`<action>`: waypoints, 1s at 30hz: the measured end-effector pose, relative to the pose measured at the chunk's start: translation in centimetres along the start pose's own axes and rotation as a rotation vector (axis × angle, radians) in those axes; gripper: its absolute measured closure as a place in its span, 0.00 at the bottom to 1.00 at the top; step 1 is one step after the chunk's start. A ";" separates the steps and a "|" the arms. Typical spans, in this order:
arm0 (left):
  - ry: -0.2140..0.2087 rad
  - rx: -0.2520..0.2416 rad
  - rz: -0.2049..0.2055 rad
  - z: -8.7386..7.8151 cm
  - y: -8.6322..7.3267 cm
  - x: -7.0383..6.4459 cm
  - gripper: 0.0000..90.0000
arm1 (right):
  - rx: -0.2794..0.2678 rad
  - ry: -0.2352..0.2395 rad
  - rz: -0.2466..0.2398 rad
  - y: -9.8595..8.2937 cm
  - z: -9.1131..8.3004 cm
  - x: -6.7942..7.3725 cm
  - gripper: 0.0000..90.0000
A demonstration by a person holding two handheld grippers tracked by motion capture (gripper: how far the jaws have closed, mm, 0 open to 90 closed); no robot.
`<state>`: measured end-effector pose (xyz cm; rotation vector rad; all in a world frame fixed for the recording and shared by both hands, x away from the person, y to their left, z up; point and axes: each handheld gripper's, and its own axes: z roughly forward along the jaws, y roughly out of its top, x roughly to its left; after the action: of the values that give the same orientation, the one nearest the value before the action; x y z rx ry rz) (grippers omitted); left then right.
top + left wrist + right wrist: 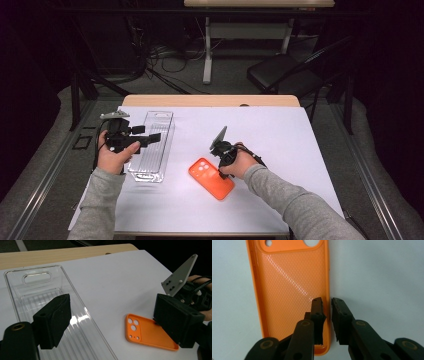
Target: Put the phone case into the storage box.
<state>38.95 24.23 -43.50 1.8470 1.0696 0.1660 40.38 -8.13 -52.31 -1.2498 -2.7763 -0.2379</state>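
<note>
Straddling the orange phone case [292, 290] rim, right gripper [327, 303] jaws narrowly apart; next, pinching. Left gripper [110, 317] wide apart above clear tray [37, 292].

The left tongs [152, 138] are held level in the left hand [113, 156], pointed toward the person's right, with the jaws spread wide apart. The right tongs [327, 315] are gripped by the right hand [239, 163] and tipped steeply downward, the jaws drawn close with only a narrow gap between them. Both forearms are clothed in grey sleeves.
</note>
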 end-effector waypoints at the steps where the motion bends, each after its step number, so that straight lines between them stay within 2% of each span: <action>1: -0.001 0.001 0.000 0.0 0.0 0.0 0.17 | 0.001 0.000 0.002 0.0 0.1 0.0 0.89; 3: 0.001 -0.003 0.000 0.0 0.0 0.0 0.17 | 0.003 -0.001 -0.001 0.0 0.1 0.0 0.90; 4: 0.002 -0.003 -0.003 -0.1 0.0 0.0 0.17 | -0.015 0.001 -0.001 -0.1 0.3 0.0 0.91; 17: 0.003 -0.002 -0.010 -0.1 0.0 0.2 0.17 | -0.005 -0.002 0.008 -0.1 0.3 -0.1 0.95; 24: 0.005 -0.004 -0.011 0.0 -0.1 0.2 0.17 | 0.002 0.001 0.038 0.0 0.2 -0.1 0.97; 30: 0.009 -0.005 -0.012 -0.1 -0.1 0.3 0.17 | 0.000 -0.001 0.035 0.0 0.2 -0.1 0.98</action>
<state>39.05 24.50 -43.61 1.8364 1.0853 0.1693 40.45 -8.19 -52.57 -1.2975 -2.7530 -0.2339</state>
